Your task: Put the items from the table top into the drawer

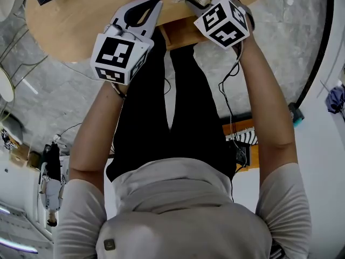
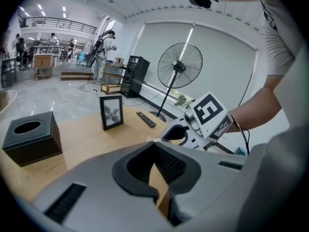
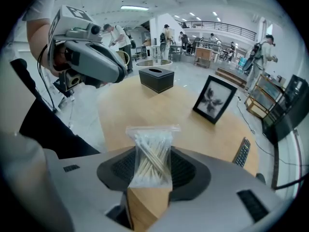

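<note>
Wooden table (image 1: 70, 26), grey floor (image 1: 48, 101), swab bag (image 3: 149, 153) held

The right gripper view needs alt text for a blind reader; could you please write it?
The right gripper pinches a clear bag of cotton swabs in its tongs above a wooden table holding a black tissue box, a picture frame and a remote.

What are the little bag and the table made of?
The bag looks like thin clear plastic: see-through, shiny, with a zip strip along its top. The table looks like pale wood or a wood-look laminate, smooth and matte.
</note>
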`<state>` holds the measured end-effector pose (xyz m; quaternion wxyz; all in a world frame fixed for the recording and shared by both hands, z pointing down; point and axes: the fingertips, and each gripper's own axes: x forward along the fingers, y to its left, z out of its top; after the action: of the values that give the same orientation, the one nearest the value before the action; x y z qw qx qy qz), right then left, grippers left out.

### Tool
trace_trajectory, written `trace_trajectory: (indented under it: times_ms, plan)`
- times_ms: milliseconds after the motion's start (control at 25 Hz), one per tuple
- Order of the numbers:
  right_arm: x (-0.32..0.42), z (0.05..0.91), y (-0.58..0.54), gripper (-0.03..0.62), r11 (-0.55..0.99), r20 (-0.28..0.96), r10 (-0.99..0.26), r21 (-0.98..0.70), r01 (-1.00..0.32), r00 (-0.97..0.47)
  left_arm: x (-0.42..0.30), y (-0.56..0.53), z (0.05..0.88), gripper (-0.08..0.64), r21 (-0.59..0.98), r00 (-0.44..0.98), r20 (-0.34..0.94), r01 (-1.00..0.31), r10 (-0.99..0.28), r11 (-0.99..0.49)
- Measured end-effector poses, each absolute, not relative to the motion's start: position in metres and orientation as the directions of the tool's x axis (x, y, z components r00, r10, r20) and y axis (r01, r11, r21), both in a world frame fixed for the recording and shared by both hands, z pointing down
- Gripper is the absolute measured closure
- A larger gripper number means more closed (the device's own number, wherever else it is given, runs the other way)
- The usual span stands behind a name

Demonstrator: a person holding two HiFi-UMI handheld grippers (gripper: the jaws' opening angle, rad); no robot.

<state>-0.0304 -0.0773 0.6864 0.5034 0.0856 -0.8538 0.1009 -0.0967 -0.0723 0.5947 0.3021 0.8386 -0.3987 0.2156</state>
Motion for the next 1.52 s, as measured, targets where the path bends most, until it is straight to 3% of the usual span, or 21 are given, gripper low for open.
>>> trace_trajectory:
  times_ms: [600,1520]
  plan:
    - [0.083,0.706,-0.023,0.391,0.834,0.844,-0.138,-0.183,-0.520,-0.518,0.011,-0.055,0.630,0.551,0.324,0.615,0.635,-0.762,-0.468,-0.561]
    - [0.126,0.798,0.033,0.388,0.695,0.857,-0.124,-0.285,-0.660,-0.500,0.060,-0.010,0.698,0.551,0.326,0.633,0.680,-0.713,-0.370,-0.621]
